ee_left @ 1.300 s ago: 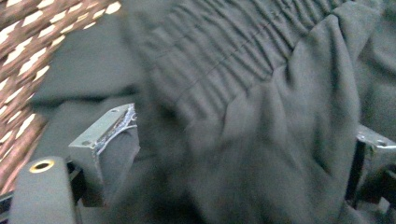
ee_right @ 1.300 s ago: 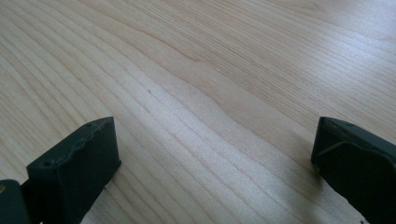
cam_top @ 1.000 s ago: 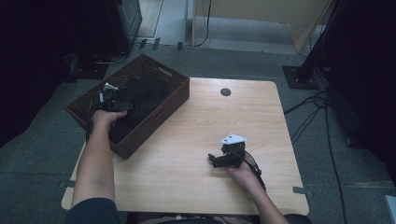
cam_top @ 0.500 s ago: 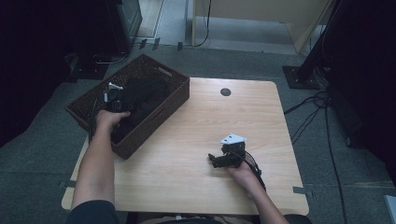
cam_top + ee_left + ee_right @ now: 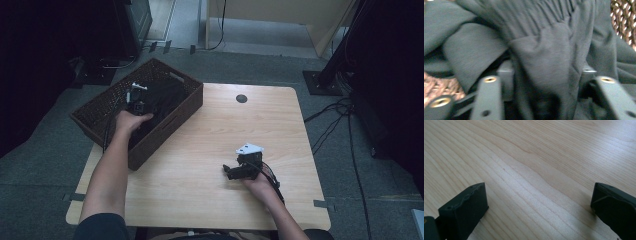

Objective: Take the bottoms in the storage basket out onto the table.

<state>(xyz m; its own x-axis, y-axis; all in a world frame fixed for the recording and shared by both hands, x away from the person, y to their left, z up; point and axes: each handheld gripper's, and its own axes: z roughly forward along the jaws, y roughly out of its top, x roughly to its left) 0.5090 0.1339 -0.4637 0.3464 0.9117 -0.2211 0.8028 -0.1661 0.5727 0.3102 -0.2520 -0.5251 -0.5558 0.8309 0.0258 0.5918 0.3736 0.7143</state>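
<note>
Grey carpet and dark equipment stands ring the light wooden table (image 5: 200, 175) where I work, and a brown woven basket (image 5: 95, 117) sits on its far left corner, partly overhanging the edge.

Between the black jaws of my left gripper (image 5: 544, 87) lies a thick fold of dark grey cloth (image 5: 541, 57). The jaws have just been opening again after a squeeze, and the fabric is bunched between them. The left gripper view is blurred, so I cannot tell whether the pads are pressing on the cloth or merely flank it. Around that fold, more of the same cloth lies in rumpled pleats and ridges, and behind it the basket's open weave shows at the upper right and lower left corners. In the high view my left hand (image 5: 131, 121) reaches into the basket, over the dark heap of cloth inside.

My right gripper (image 5: 537, 202) has its jaws spread wide, with bare wood grain between them and nothing in their grasp. In the high view it rests on the table near the front right, well apart from the basket, with its grey three-cornered plate on top.

No brand, label or lettering can be read on the cloth, the basket or the table.
</note>
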